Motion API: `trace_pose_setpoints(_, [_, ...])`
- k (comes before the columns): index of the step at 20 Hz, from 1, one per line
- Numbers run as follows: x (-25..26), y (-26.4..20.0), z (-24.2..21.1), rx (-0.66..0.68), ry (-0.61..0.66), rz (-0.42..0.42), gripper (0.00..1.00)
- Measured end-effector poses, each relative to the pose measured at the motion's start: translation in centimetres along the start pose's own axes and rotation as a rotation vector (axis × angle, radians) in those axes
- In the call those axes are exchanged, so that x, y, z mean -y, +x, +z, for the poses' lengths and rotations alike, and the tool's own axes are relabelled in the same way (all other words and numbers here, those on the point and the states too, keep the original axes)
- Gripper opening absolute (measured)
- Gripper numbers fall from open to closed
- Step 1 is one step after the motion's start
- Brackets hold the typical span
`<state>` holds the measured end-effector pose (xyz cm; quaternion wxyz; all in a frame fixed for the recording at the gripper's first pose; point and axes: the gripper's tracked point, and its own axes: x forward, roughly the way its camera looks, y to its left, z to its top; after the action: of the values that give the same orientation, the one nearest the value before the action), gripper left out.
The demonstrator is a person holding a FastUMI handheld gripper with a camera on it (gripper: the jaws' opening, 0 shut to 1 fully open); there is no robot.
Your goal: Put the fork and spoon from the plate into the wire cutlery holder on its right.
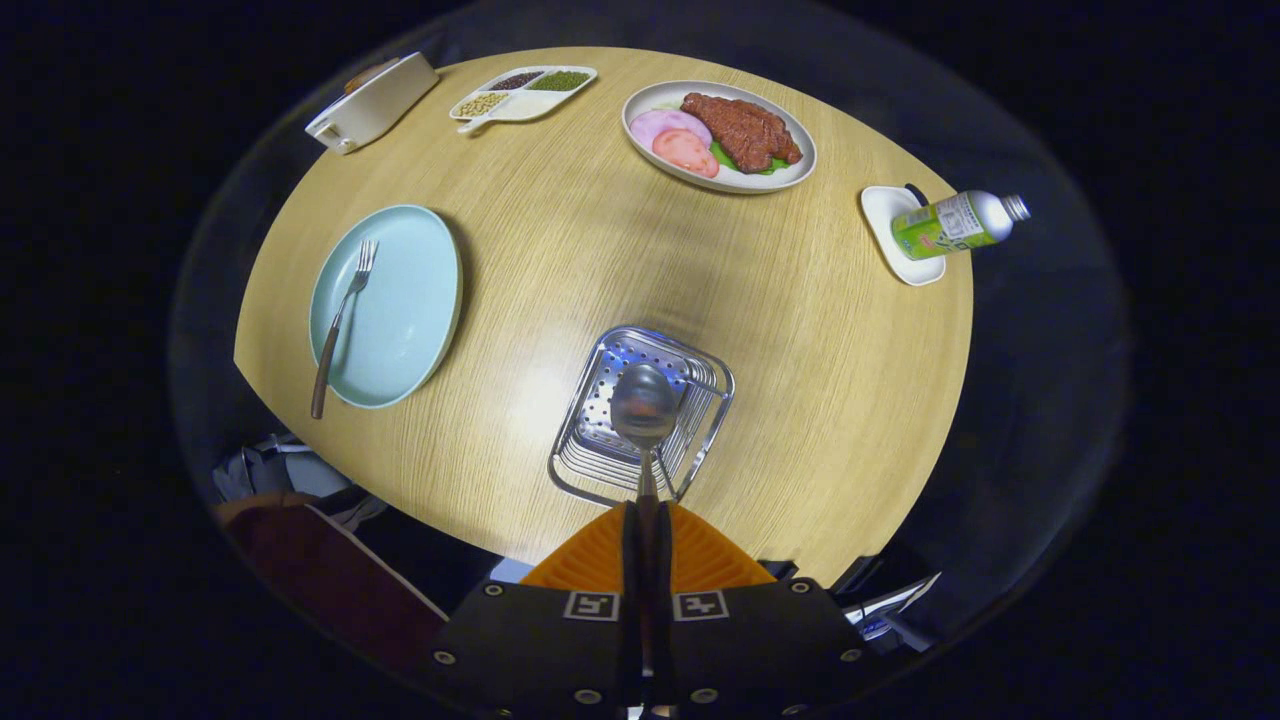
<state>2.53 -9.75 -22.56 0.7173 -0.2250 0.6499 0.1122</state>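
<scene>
The gripper holds the spoon by its handle; the two orange fingers are closed almost together on it, with only the thin handle between them. The bowl of the spoon points forward and hangs over the open top of the wire cutlery holder, which stands on the wooden table just ahead of the fingers. It seems the spoon is not yet inside, but how high it is above the holder cannot be told.

The fork lies on the light blue plate, to the left of the holder and well apart from it, its handle passing over the near rim.

So the step in hand appears to be the placing of the spoon. The next move probably calls for lowering the spoon straight into the holder, and opening the fingers only when the bowl is past the wires, so it does not fall outside. After this the fork remains.
</scene>
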Motion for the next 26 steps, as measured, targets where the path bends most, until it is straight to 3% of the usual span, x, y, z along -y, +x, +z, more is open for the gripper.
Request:
trace_pose_setpoints(11, [-0.3, 1.6, 1.3, -0.014, -0.006, 0.022, 0.05])
trace_pose_setpoints(17, [-0.5, 0.8, 2.0, 0.039, 0.014, 0.035, 0.14])
trace_pose_setpoints(21, [-0.3, -1.5, 2.9, 0.153, 0.090, 0.020, 0.30])
trace_pose_setpoints(26, [-2.7, -5.2, 4.4, 0.373, 0.214, 0.033, 0.71])
